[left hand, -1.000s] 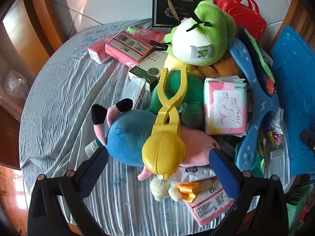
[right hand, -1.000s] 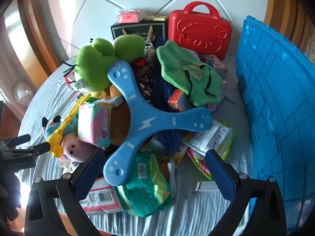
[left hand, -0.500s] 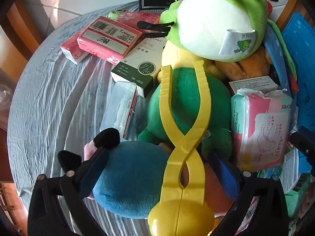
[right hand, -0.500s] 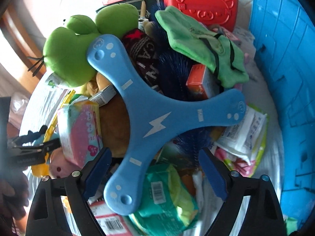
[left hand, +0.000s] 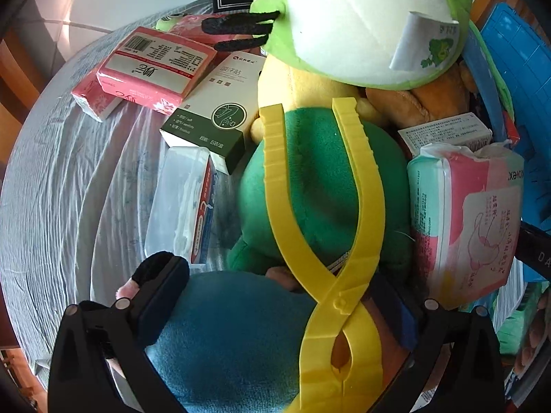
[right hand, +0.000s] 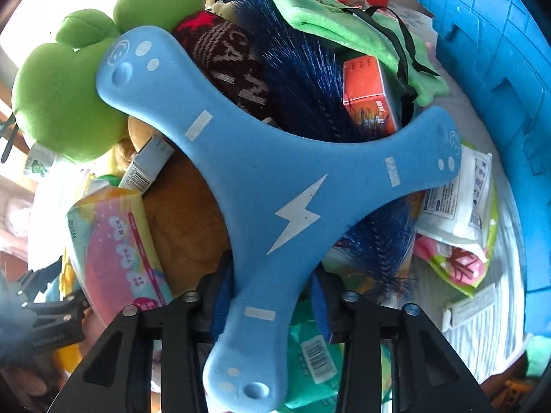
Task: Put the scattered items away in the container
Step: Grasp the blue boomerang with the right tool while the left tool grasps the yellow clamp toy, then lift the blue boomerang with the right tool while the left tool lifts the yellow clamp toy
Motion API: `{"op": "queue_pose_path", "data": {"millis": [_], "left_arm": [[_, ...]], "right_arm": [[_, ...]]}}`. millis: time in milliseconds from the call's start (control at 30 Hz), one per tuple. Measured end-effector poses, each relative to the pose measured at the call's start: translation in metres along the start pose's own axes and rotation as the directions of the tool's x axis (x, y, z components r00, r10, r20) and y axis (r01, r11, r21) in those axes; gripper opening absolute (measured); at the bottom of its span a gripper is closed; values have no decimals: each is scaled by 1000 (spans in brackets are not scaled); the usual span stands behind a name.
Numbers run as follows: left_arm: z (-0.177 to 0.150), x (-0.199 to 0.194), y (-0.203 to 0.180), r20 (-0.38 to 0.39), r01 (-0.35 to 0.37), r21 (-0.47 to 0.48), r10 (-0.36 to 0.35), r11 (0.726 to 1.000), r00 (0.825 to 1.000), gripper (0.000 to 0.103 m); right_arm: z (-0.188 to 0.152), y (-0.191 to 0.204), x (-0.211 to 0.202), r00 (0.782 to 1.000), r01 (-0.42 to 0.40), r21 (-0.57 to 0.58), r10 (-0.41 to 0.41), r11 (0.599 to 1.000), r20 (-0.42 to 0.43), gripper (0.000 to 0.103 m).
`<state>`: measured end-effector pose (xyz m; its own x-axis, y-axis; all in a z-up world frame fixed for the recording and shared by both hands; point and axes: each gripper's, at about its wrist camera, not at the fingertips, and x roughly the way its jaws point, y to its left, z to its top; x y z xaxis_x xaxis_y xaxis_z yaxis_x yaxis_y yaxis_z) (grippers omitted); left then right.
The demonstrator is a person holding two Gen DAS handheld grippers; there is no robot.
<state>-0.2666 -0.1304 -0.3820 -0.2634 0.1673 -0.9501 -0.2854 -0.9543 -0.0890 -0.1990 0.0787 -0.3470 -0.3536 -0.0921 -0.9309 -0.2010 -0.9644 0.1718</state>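
Right gripper (right hand: pixel 272 304): clamped on the lower arm of the blue three-armed boomerang (right hand: pixel 275 186), atop the pile beside the blue crate (right hand: pixel 499 79).
Left gripper (left hand: pixel 279 306): spread wide, straddling the blue plush (left hand: pixel 224 337) and yellow plastic tongs (left hand: pixel 330 241).
Snag risk: lifting may drag the dark-blue bristle brush (right hand: pixel 303 79) and orange box (right hand: pixel 366 93) off the pile.
Slip risk: tongs could slide off the plush if squeezed unevenly.
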Motion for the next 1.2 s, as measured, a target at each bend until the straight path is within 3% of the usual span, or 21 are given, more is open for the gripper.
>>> {"op": "queue_pose_path", "data": {"millis": [67,133,233,967,1200], "left_arm": [[0,-5,0,3,-18,-11,18,1000,1000,84],[0,-9,3,-4,-32,-33,32,999,999,58],[-1,-17,10,9,-15,-76,16,997,1000,44],[-11,-77,10,112,1,-133,14,991,994,39],[-13,-100,3,129,1,-134,16,991,992,38]], "right_arm": [[-2,-1,-4,1000,-7,10,7,1000,4,38],[-3,-2,-9,1000,-13,9,13,1000,8,38],[-6,-3,-20,1000,-17,7,17,1000,15,38],[-23,-4,-86,994,-5,-69,12,998,107,34],[-13,-12,-105,990,9,-87,3,996,141,34]]}}
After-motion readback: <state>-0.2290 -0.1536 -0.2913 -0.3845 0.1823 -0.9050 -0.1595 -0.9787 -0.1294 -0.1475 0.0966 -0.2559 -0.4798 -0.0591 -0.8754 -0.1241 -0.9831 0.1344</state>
